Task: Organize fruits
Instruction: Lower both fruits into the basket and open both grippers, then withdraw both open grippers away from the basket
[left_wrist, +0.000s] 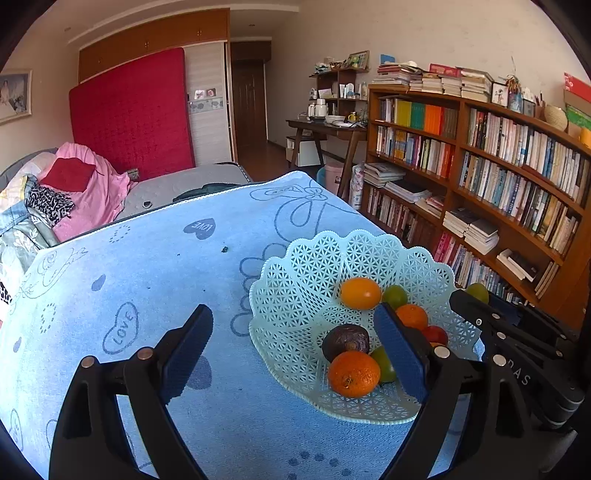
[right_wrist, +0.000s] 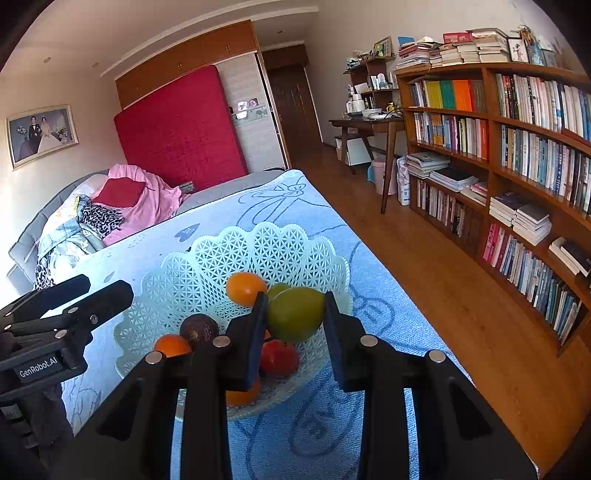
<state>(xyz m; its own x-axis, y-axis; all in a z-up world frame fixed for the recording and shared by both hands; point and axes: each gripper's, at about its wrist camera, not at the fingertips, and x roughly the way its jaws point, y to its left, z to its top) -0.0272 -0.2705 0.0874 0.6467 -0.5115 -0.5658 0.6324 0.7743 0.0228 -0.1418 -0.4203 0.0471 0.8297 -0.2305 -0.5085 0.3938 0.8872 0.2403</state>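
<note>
A pale green lattice basket (left_wrist: 295, 280) (right_wrist: 207, 258) sits on a blue patterned cloth. It holds several fruits: oranges (left_wrist: 353, 373) (right_wrist: 245, 288), a dark purple fruit (left_wrist: 345, 341) (right_wrist: 198, 328), a red fruit (right_wrist: 279, 357) and green ones (left_wrist: 394, 296). My right gripper (right_wrist: 295, 315) is shut on a green fruit (right_wrist: 295, 314) and holds it above the basket's right side; it also shows in the left wrist view (left_wrist: 477, 291). My left gripper (left_wrist: 293, 347) is open and empty, low at the basket's left front edge.
The blue cloth (left_wrist: 147, 266) covers the table. A bed with pink bedding (left_wrist: 85, 192) lies behind, a red mattress (left_wrist: 133, 114) stands against the wall, and a full wooden bookshelf (right_wrist: 517, 166) stands right across a wooden floor.
</note>
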